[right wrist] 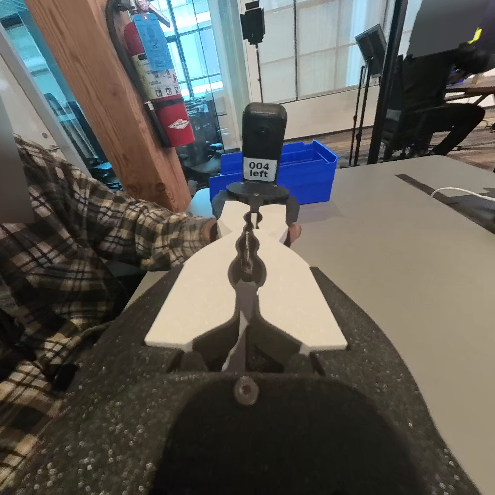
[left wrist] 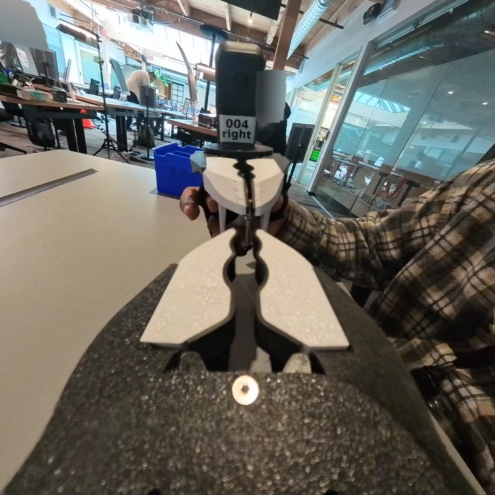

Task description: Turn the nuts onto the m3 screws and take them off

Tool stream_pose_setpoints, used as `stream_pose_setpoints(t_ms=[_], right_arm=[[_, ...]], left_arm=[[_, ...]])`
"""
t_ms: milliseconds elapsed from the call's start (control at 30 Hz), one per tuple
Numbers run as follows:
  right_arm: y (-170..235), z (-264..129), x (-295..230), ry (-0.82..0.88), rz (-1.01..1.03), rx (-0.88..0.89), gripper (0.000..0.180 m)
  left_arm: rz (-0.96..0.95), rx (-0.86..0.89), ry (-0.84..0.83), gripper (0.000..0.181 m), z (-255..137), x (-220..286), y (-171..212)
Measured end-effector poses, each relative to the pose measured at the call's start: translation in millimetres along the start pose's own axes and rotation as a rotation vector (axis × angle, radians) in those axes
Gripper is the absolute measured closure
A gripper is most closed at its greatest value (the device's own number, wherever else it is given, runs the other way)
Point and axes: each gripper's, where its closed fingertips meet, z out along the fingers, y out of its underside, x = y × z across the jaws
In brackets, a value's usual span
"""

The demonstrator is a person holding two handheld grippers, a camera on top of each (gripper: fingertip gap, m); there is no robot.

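Both white-fingered hand-held grippers, left (left wrist: 245,242) and right (right wrist: 247,263), pinch opposite ends of the thin metal m3 screw (right wrist: 247,253) above the grey counter (left wrist: 80,241); misaligned twisting could cross-thread or drop its small nut, indistinct here

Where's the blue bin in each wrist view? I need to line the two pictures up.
Left wrist view: the blue bin stands on the table's far edge, left of centre, partly behind the right gripper.
Right wrist view: the blue bin stands at the table's far edge, centre-right, behind the left gripper and its camera.
Shared landmark: the plaid sleeve, right side in the left view, left side in the right view.
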Motion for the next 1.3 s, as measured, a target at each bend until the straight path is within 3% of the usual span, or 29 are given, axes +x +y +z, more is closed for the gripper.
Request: stream_pose_setpoints(t_ms=[33,133,800,1000,1133,1300], right_arm=[[-0.6,-0.3,-0.7,-0.01,0.012,0.006,0.178],[-2.5,-1.8,-0.8,-0.026,0.047,0.026,0.178],[-2.3,0.4,-2.2,-0.052,0.07,0.054,0.177],[-14.7,-3.9,9.6,0.06,0.038,0.123,0.117],[-14.9,4.7,12.2,0.103,0.014,0.112,0.105],[-14.7,-2.7,18.2,0.141,-0.002,0.101,0.108]], left_arm=[[-0.004,-0.005,-0.008,0.162,1.5,-1.4,1.4],[0.002,-0.033,-0.012,0.159,6.2,-1.2,7.1],[0.029,-0.033,0.005,0.177,8.2,6.1,5.4],[0.05,-0.009,0.003,0.177,7.4,9.5,-0.1],[0.06,0.005,0.018,0.177,7.8,14.0,-2.9],[0.097,0.03,0.03,0.177,7.2,20.6,-9.4]])
